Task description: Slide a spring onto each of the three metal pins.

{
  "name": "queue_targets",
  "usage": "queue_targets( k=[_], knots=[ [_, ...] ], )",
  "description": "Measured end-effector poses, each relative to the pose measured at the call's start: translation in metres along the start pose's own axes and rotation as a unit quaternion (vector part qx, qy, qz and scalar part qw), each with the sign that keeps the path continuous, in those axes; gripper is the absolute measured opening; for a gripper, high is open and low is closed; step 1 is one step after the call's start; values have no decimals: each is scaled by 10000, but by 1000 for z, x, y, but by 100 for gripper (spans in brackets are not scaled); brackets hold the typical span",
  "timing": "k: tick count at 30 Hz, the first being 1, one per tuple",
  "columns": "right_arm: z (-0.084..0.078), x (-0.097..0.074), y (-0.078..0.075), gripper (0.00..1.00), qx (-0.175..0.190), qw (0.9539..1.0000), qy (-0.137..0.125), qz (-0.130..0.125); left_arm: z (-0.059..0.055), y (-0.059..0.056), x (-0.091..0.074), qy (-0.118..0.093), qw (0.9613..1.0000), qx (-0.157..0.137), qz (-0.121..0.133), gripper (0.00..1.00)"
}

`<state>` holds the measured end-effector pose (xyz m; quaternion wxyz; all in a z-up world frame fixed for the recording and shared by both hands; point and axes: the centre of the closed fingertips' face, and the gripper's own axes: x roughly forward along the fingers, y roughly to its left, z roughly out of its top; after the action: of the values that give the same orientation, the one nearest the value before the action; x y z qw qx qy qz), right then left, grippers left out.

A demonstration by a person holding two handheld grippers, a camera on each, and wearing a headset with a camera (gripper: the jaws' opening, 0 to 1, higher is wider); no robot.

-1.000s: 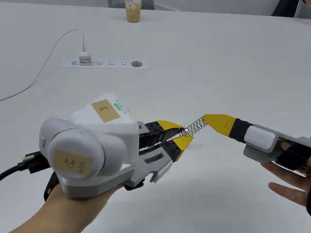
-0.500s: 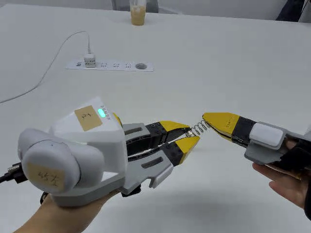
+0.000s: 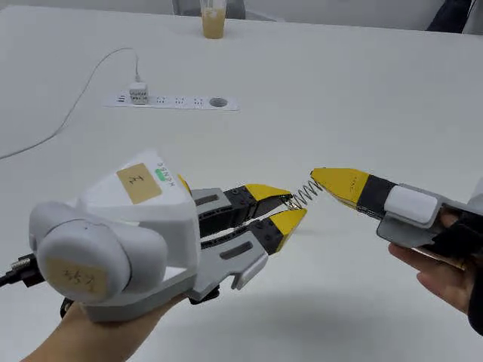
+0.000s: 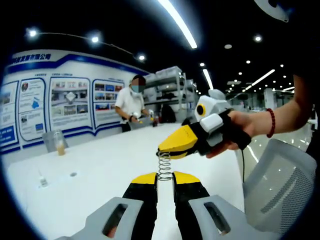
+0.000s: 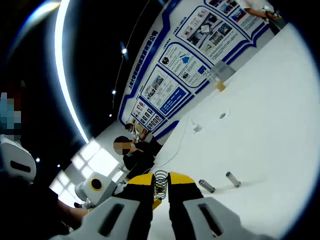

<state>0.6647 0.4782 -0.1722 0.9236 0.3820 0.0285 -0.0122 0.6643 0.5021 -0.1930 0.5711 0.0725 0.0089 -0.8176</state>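
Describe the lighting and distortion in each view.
Head view: sharp, evenly lit, soft shadows on the table. Left gripper view: fisheye bending, glaring ceiling lights, spring crisp. Right gripper view: rolled, a strip light curved into an arc.

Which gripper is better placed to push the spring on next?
Right, likely. The right gripper pinches the spring at its far end and points at the left gripper, whose fingers flank the near end. Right can push along that line while left steadies.

Right gripper (image 3: 317, 177) edged closer to left gripper (image 3: 297, 205); spring (image 3: 304, 194) between them tilts steeper.
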Motion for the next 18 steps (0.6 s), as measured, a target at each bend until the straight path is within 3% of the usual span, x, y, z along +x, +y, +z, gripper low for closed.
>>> queue_targets(
  k=[7, 9, 12, 15, 18],
  knots=[
    [11, 1, -14, 11, -136, 9995, -130, -258, -12, 4, 0, 395, 9991, 48, 110, 8],
    [15, 2, -21, 11, -286, 9985, -173, -442, -16, 5, -1, 484, 9987, 52, 134, 11],
    [19, 3, -33, 11, -702, 9949, -119, -720, -24, 8, -5, 666, 9976, 19, 180, 15],
    [22, 7, -38, 11, -912, 9925, -158, -801, -31, 13, -12, 826, 9961, 70, 307, 16],
    [23, 10, -48, 11, -1348, 9857, -102, -1003, -37, 16, -18, 937, 9947, 66, 409, 18]
  ],
)
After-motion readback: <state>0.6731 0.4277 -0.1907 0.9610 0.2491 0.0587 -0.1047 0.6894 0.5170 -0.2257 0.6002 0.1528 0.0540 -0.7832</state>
